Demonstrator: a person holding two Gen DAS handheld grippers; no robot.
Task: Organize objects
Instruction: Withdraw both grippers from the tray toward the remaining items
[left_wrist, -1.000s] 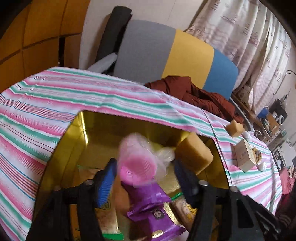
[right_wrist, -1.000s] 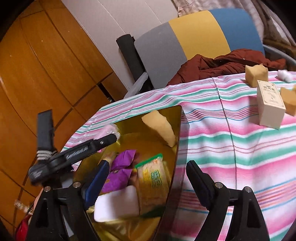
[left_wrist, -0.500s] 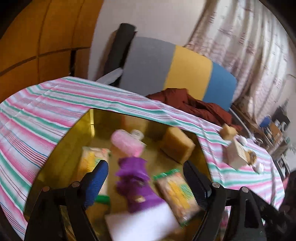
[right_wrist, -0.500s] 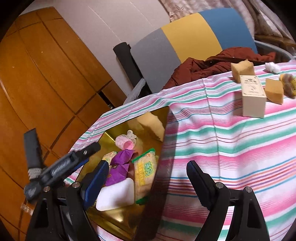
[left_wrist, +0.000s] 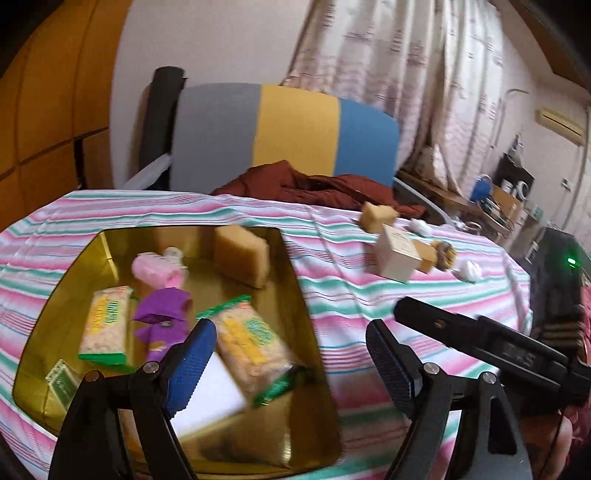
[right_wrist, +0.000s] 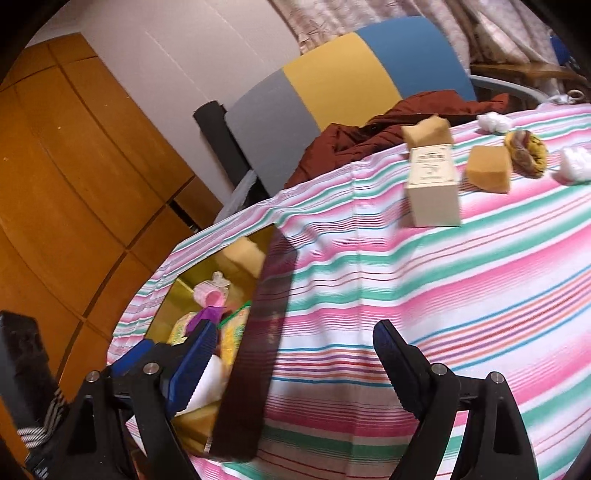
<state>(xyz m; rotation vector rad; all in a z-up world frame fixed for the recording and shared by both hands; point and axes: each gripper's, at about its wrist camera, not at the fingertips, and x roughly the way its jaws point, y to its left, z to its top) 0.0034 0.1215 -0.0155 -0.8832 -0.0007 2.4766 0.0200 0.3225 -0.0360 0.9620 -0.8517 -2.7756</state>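
Observation:
A gold tin box (left_wrist: 295, 295) sits on the striped tablecloth (left_wrist: 351, 302) at the left; it also shows in the right wrist view (right_wrist: 255, 332). In it lie a pink hair roller (left_wrist: 157, 271), a yellow sponge (left_wrist: 242, 254), a purple packet (left_wrist: 162, 314), two snack packs (left_wrist: 251, 347), a white block (left_wrist: 210, 395). My left gripper (left_wrist: 291, 354) is open and empty above the box's right rim. My right gripper (right_wrist: 291, 365) is open and empty over the cloth. A cream carton (right_wrist: 432, 184), sponges (right_wrist: 487, 168) and a scrunchie (right_wrist: 526, 151) lie farther right.
A grey, yellow and blue chair (left_wrist: 288, 129) with a dark red garment (left_wrist: 314, 184) stands behind the table. A wooden wardrobe (right_wrist: 74, 166) is at the left. White cotton lumps (right_wrist: 574, 166) lie at the table's far right. The right gripper's body (left_wrist: 480, 347) crosses the left view.
The left gripper let go of the pink roller, which now lies in the box, and drew back and to the right. The right gripper moved right, away from the box.

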